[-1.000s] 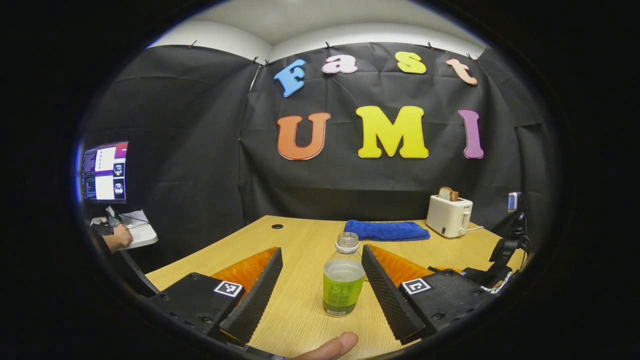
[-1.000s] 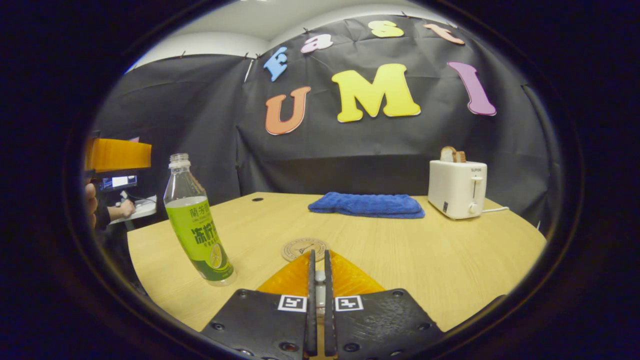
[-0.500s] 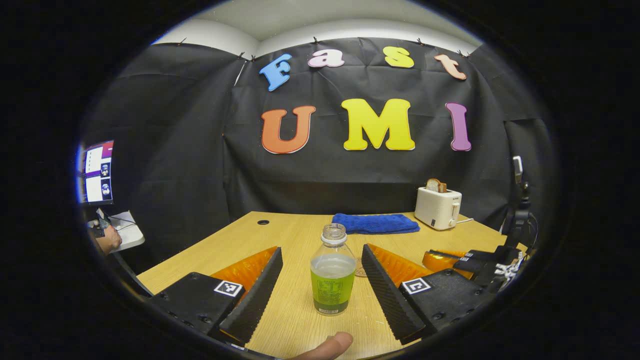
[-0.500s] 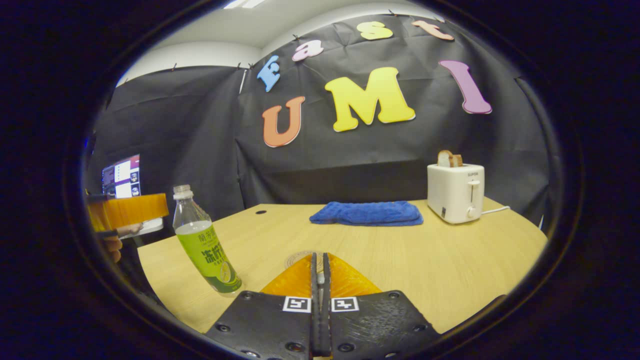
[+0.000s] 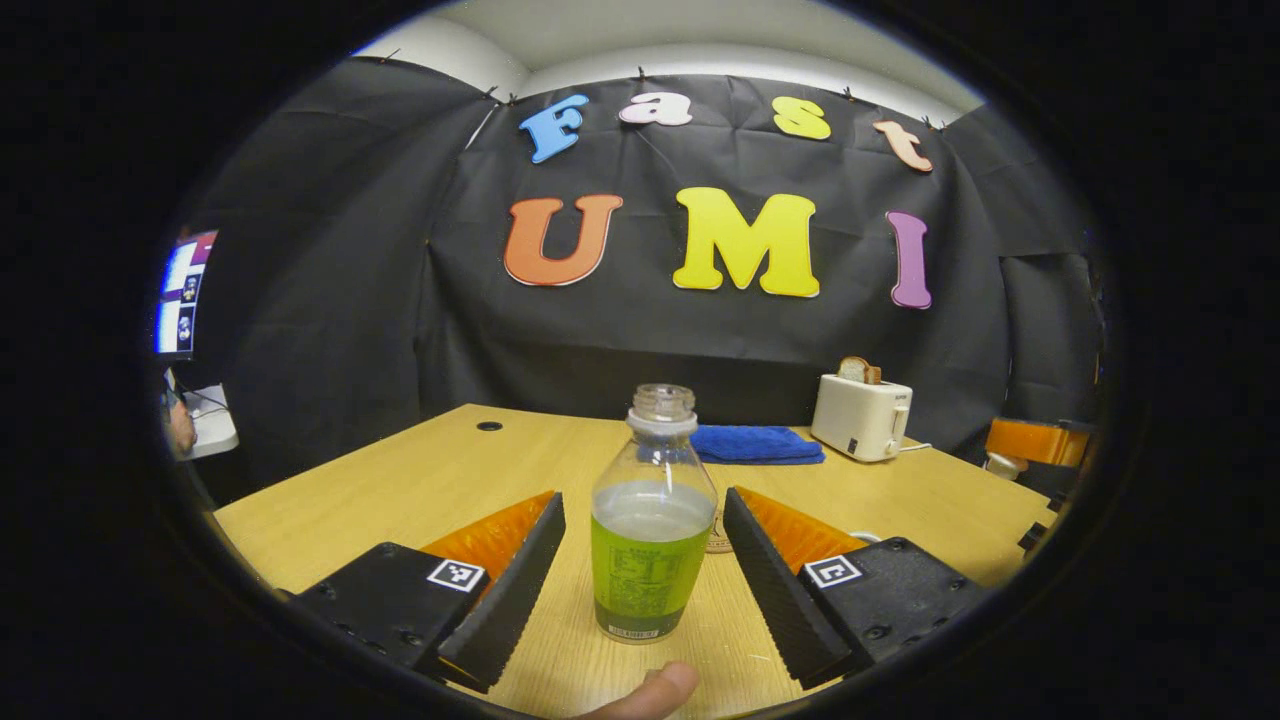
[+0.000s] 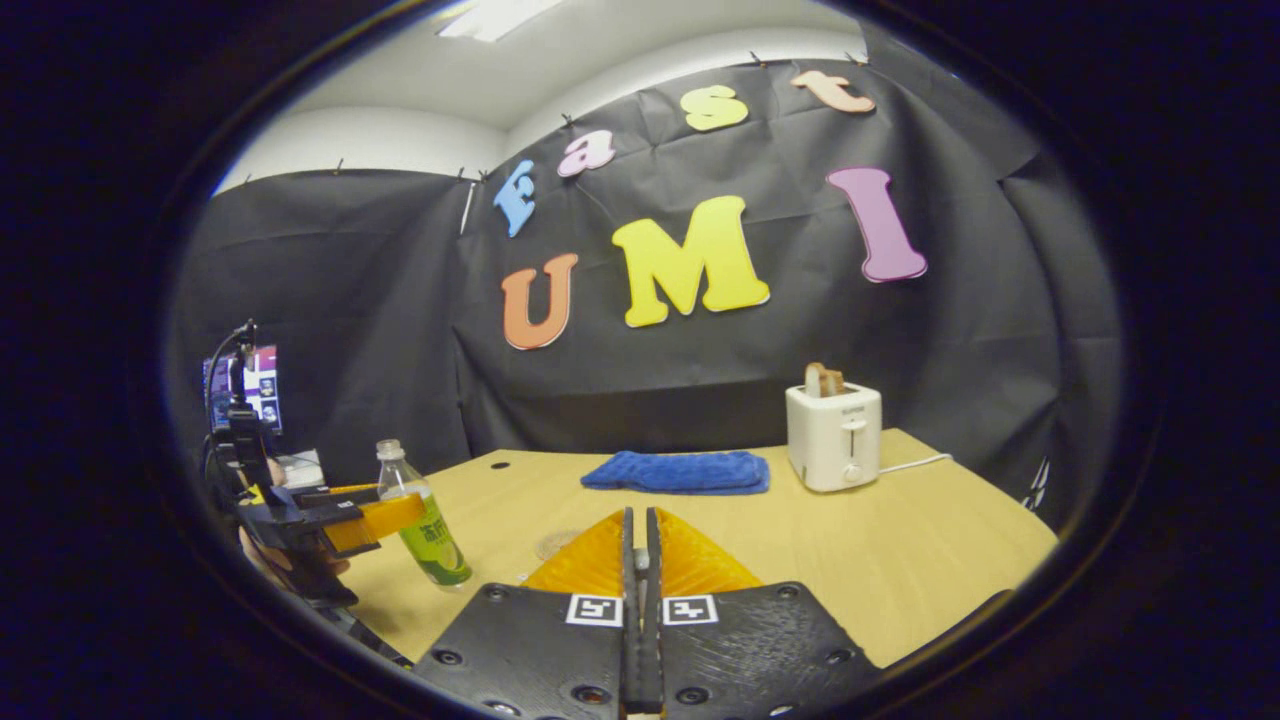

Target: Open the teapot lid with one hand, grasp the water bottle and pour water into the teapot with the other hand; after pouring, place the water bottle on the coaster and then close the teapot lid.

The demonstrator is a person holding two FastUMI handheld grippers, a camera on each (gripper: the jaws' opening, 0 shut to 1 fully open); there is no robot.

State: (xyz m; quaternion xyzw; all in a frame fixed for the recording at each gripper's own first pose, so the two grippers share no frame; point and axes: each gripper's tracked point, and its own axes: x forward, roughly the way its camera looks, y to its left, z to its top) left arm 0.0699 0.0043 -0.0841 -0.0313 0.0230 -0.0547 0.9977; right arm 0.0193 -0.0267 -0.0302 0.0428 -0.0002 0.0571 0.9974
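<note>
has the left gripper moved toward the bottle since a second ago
Yes. In the left gripper view the bottle looms larger between the open fingers, while the toaster shrinks, so the left gripper backed off.

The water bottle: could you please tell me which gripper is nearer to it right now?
Left. The left gripper has its open jaws on either side of the water bottle without touching it. The right gripper, jaws shut, is off to the bottle's right.
</note>
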